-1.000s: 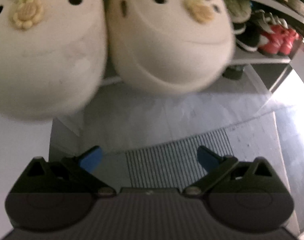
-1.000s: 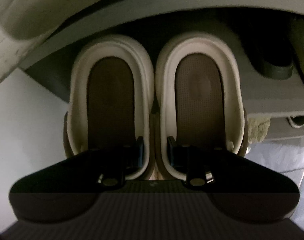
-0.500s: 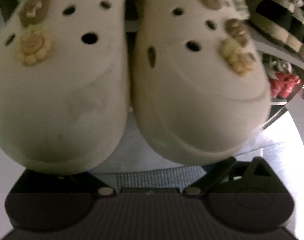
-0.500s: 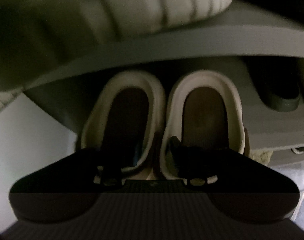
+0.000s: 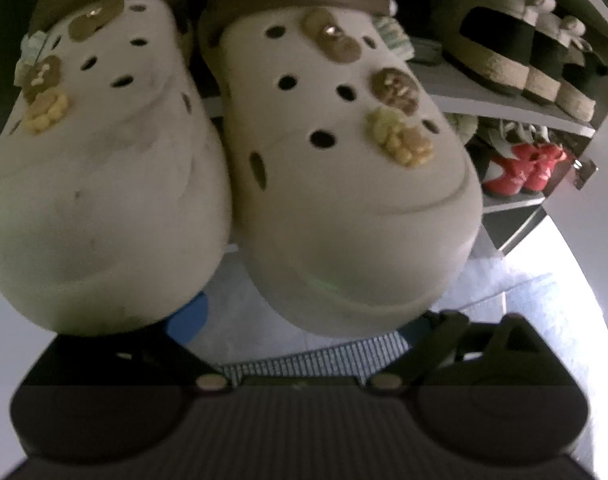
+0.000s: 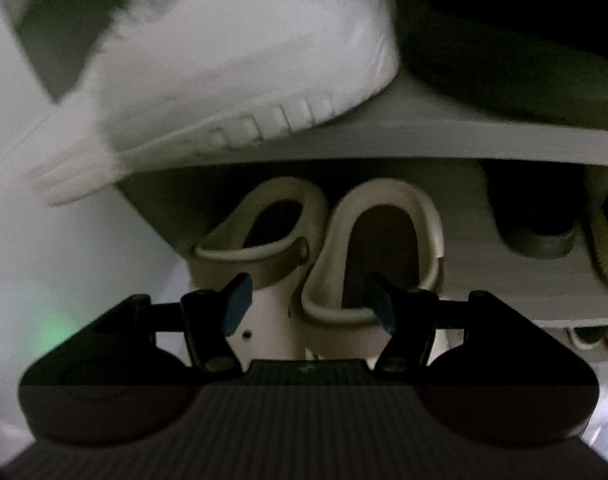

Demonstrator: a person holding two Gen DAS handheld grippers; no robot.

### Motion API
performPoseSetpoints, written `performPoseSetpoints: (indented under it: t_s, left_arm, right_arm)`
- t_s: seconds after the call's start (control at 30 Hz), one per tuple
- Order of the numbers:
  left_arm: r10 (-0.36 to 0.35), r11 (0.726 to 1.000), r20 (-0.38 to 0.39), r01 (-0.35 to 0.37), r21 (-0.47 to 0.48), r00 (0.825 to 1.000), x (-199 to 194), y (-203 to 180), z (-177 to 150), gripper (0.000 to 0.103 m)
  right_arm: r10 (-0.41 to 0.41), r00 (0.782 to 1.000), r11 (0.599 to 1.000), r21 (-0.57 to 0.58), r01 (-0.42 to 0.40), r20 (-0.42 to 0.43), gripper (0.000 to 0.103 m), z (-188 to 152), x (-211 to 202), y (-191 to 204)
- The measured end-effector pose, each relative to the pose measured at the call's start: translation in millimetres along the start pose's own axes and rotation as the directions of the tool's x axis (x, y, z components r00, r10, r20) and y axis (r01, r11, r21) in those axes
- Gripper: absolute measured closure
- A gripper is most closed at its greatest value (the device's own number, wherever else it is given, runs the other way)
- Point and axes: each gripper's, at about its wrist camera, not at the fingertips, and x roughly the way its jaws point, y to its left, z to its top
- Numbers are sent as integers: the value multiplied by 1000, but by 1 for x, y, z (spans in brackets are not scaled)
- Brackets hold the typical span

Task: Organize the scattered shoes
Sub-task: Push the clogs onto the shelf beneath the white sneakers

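In the left wrist view a pair of cream clogs with charms, left clog and right clog, points its toes at the camera and fills the frame. My left gripper is wide open just below those toes and grips nothing; its blue pads are half hidden. In the right wrist view two cream clogs, one and the other, stand heels toward me on a shelf. My right gripper is opening; their inner rims lie between the pads, which do not press on them.
A white ribbed-soled shoe overhangs the shelf board above. A dark shoe stands right of the clogs. Black wedge sandals and red sneakers fill the rack on the right. A striped mat lies on the floor.
The right gripper let go of the clogs' pinched inner rims, spread its jaws and drew back. The left gripper rose, so the charm clogs now loom over its fingers.
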Motion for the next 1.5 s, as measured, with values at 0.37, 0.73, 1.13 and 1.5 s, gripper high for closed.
performPoseSetpoints:
  t_s: [0.37,0.73,1.13,1.5]
  left_arm:
    - [-24,999,-25,25,32,999,-10,-4,15,7]
    - [-16,988,-125,35,152,992,-4,13,57,7]
    - [-8,1000,-129,7,-10,992,15,55,101,7]
    - [22,997,-124,-31,-68,992,3,58,75,7]
  right_arm:
    - [123,992,658,746,-103,29,37,-98,-23,-114]
    - [220,969,475,855,-209,114,49,-120,-6,-104]
    - [218,971,558,803,-209,101,55,-62,37,-109]
    - [256,962,598,768,-230,89,53,-57,24,-101]
